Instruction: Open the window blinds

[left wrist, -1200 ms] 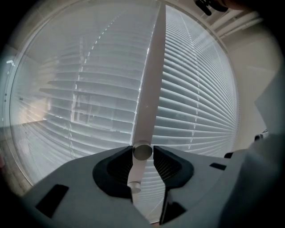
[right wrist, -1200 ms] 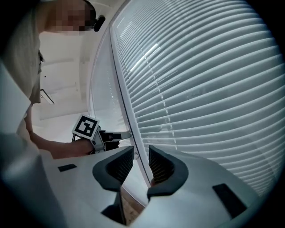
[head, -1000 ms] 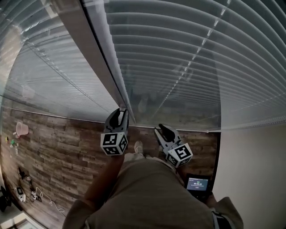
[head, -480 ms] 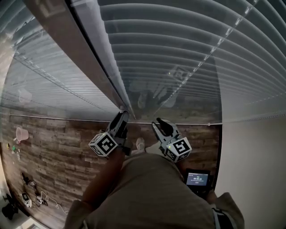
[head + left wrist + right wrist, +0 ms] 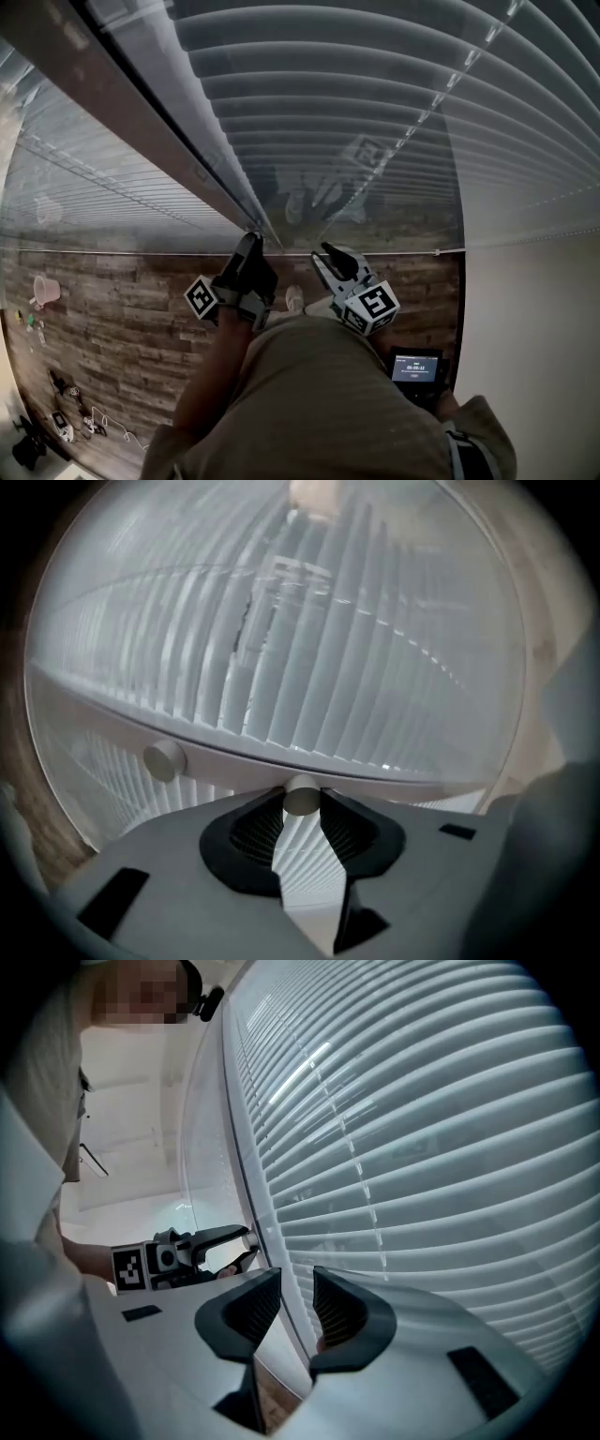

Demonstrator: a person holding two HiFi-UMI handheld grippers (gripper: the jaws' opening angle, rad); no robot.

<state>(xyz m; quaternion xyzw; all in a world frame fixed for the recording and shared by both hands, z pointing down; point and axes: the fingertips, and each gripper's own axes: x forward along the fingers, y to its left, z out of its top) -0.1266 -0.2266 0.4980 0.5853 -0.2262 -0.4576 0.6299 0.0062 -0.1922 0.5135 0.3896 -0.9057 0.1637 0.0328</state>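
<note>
White slatted blinds fill the window in front of me, behind a pale vertical frame bar. My left gripper reaches to that bar low down, rolled onto its side, and is shut on a small white round knob that sits between its fingertips. In the right gripper view the left gripper shows side-on against the frame edge. My right gripper hovers just right of it, close to the slats. Its jaws are open with nothing between them.
A second white knob sits on the same bar, left of the held one. Below is wood plank floor with a pink cup and cables. A dark device with a lit screen is by my right leg. A plain wall stands at right.
My left gripper has rolled about a quarter turn on the knob, its marker cube swinging down to the left. My right gripper has shifted slightly towards the blinds.
</note>
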